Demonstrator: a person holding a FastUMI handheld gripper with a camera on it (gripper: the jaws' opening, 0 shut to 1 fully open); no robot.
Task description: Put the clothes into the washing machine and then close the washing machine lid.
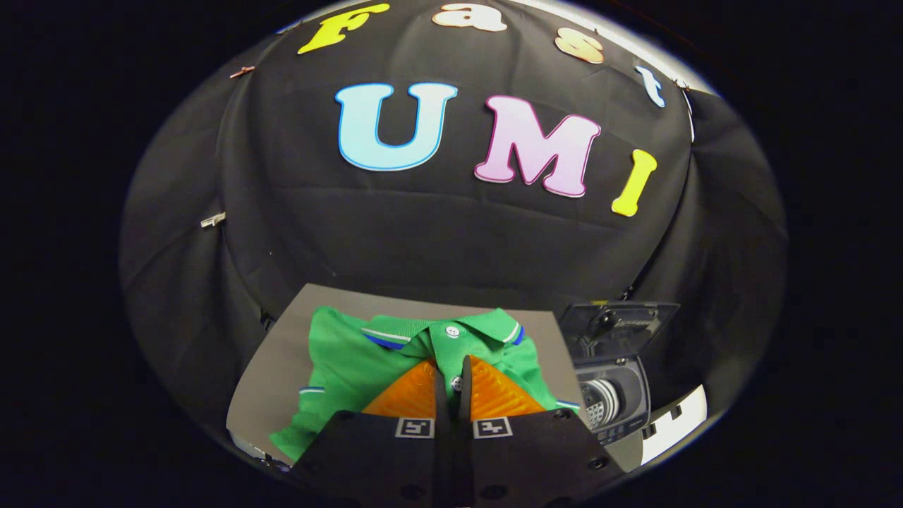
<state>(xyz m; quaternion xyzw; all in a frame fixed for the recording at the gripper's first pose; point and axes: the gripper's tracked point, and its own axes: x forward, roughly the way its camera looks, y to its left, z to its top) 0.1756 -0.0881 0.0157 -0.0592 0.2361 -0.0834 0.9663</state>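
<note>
Cloth wall (451, 233) fills the upper and middle frame, draped black behind the work area. Below it, at lower centre, a grey table (279, 367) carries a green polo shirt (346, 360), spread flat with its collar toward the wall and its buttoned placket running down to the gripper (455, 384). At lower right, just beside the table, stands a small washer (610, 395), its lid (617, 321) raised upright and the drum opening exposed. At bottom centre the gripper's two fingers stand nearly together, only a thin gap between them, tips over the shirt's placket near a button (456, 383); whether they pinch the fabric or merely rest above it cannot be told. By this showing, the job appears to be at its start: the shirt lies outside the washer, not yet lifted. Left to do: carry it across to the open drum, drop it in, then swing the lid down.
</note>
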